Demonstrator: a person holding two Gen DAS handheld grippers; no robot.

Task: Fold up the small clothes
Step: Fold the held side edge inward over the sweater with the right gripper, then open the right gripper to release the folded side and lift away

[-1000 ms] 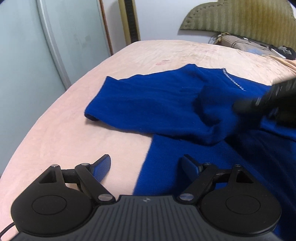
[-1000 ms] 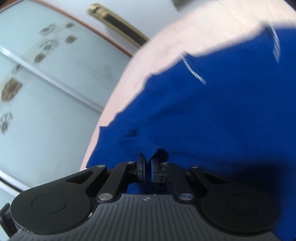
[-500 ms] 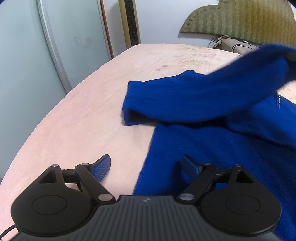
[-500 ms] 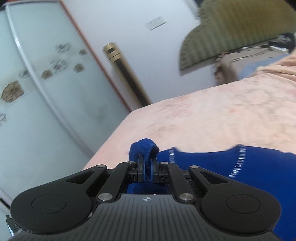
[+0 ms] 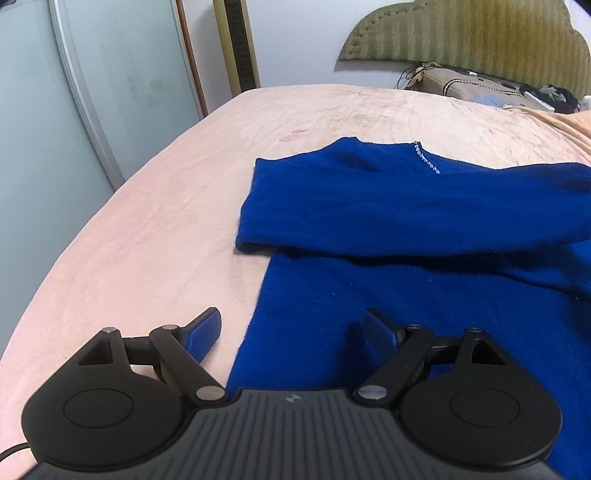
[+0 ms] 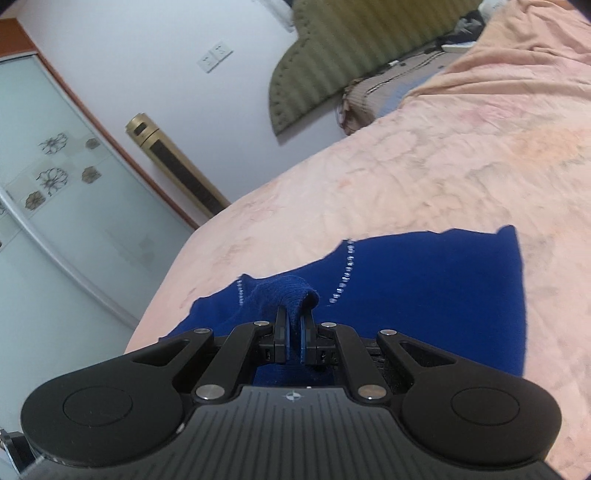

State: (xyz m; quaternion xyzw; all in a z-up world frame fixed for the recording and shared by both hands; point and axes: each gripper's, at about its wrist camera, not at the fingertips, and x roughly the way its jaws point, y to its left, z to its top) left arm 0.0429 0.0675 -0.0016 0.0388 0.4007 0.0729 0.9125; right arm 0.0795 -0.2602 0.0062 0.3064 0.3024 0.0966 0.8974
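Note:
A dark blue knit sweater lies on the pink bed; a line of small rhinestones marks its neckline. One sleeve is folded across the body toward the right. My left gripper hovers open over the sweater's left edge, with nothing between its fingers. In the right wrist view my right gripper is shut on the sleeve's ribbed cuff, which sticks up between the pads above the sweater.
The bed's left edge drops toward frosted wardrobe doors. A gold tower fan stands by the wall. A green headboard and a pillow with clutter are at the far end.
The right gripper has carried the sleeve cuff across to the right, so the sleeve that stretched out left now lies folded over the sweater's body. The left gripper has stayed put, open.

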